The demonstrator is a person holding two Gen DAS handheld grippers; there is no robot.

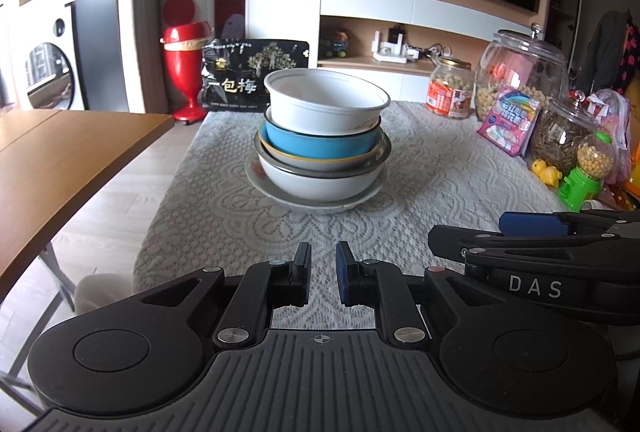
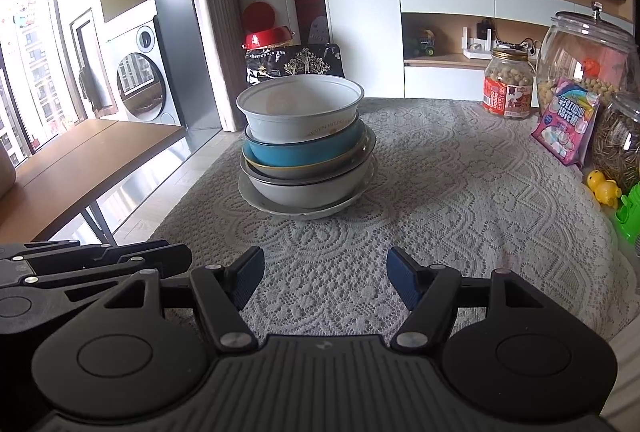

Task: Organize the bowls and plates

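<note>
Both grippers hover low over the lace tablecloth (image 2: 460, 191), empty: left gripper (image 1: 323, 274) narrowed to a slit, right gripper (image 2: 325, 278) moderately wide. Well ahead of both, apart, stands the bowl stack (image 1: 322, 139) on a plate (image 1: 316, 205).

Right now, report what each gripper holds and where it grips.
Nothing is held. The left gripper is shut on nothing; the right gripper is open and empty.
</note>
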